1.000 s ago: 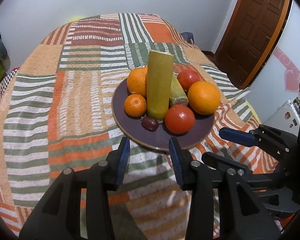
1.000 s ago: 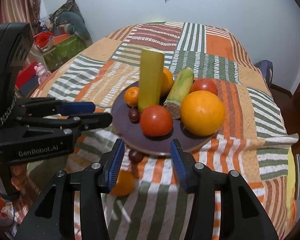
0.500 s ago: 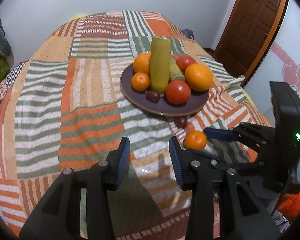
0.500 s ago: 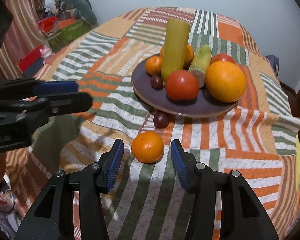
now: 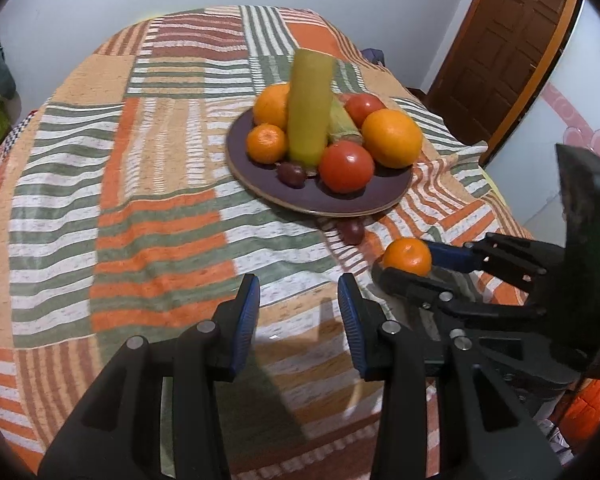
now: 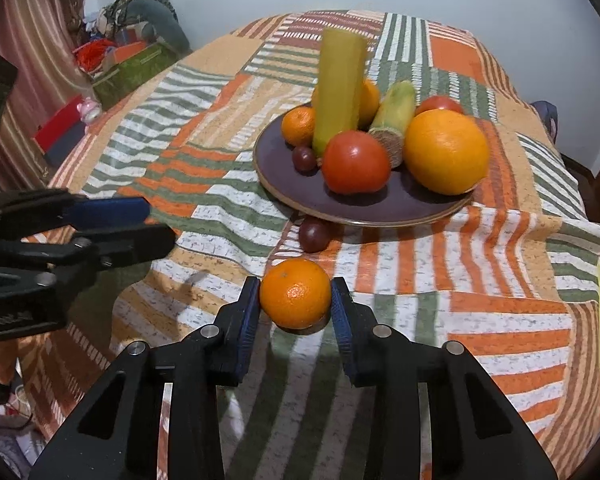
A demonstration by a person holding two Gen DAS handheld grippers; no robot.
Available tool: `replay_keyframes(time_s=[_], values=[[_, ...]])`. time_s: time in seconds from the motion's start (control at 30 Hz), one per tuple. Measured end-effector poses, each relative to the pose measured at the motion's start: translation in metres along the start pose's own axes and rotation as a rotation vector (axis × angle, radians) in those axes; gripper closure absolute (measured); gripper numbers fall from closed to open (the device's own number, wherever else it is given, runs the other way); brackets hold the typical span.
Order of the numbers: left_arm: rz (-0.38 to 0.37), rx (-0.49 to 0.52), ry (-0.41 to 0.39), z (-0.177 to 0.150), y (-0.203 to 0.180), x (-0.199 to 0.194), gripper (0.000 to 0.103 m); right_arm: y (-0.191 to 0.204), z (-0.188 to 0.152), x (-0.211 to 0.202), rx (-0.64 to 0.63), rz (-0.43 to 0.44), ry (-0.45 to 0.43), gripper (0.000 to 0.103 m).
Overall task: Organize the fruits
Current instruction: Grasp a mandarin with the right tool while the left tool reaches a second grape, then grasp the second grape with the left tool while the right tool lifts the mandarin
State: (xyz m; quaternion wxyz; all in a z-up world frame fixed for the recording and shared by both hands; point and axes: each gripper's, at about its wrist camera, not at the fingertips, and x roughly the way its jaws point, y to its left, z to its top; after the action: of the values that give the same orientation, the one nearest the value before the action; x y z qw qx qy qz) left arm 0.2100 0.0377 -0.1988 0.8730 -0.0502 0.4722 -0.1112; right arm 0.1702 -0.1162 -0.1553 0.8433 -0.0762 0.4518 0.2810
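Observation:
A dark purple plate (image 6: 364,210) on the striped cloth holds oranges, tomatoes, a small mandarin, a grape and tall yellow-green stalks (image 6: 340,88). A loose mandarin (image 6: 295,293) lies on the cloth in front of the plate, with a loose grape (image 6: 314,234) just behind it. My right gripper (image 6: 294,300) is open with its jaws on either side of the loose mandarin, close to it; the mandarin also shows in the left wrist view (image 5: 407,256). My left gripper (image 5: 298,312) is open and empty over the cloth, left of the right gripper.
The round table's patchwork cloth (image 5: 120,200) drops off at the near edge. A brown door (image 5: 508,40) is at the right. Boxes, cushions and clutter (image 6: 132,52) sit beyond the table's left side.
Both grippers pulled back from the plate, then the right gripper moved forward and down so its jaws now flank the loose mandarin. The left gripper stays open and empty.

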Motion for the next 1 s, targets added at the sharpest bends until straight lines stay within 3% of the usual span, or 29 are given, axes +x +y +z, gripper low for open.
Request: replay_keyframes(time_s=[0.23,0.4,0.6,1.0], values=[[-0.012,0.040,0.031,0.013,-0.028,0.030,0.064,-0.027,-0.001,-0.023,0.036,-0.037,-0.054,0.071],[-0.013,0.044,0.054,0.023,-0.038,0.051,0.074,-0.043,-0.004,-0.034,0.055,-0.050,-0.075,0.071],[0.012,0.016,0.073,0.032,-0.042,0.075,0.075,-0.052,-0.008,-0.038,0.059,-0.051,-0.087,0.071],[0.037,0.041,0.044,0.033,-0.043,0.079,0.083,-0.057,-0.012,-0.037,0.063,-0.037,-0.093,0.071]])
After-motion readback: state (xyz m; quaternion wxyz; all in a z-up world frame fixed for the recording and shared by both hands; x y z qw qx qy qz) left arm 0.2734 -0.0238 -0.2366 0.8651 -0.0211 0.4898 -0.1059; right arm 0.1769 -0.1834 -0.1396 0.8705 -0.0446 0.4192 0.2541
